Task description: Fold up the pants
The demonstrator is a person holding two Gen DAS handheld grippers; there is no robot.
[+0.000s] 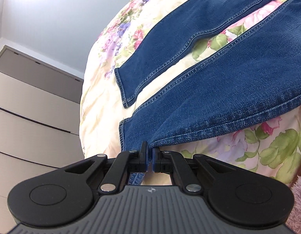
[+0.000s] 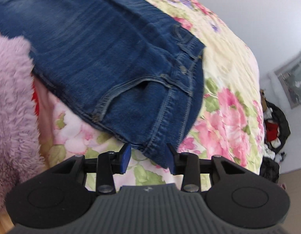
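Jeans lie spread flat on a bed under a floral quilt, legs apart, waistband toward the right-hand side. The left gripper is pressed together on the hem of the nearer leg, a fold of denim pinched between its blue pads. The right gripper stands spread, its jaws on either side of the near waistband corner with no cloth yet caught.

The step in hand appears to be securing both ends of the near side before folding it over the far side. Done well, the right gripper would close on the full thickness of the waistband corner, and both ends would rise together so the leg stays taut and its seams align.

Only the left wrist view shows the far leg, the gap between the legs and a chest of drawers. Only the right wrist view shows the front pocket, the belt loops and the clutter on the floor; it is somewhat blurred
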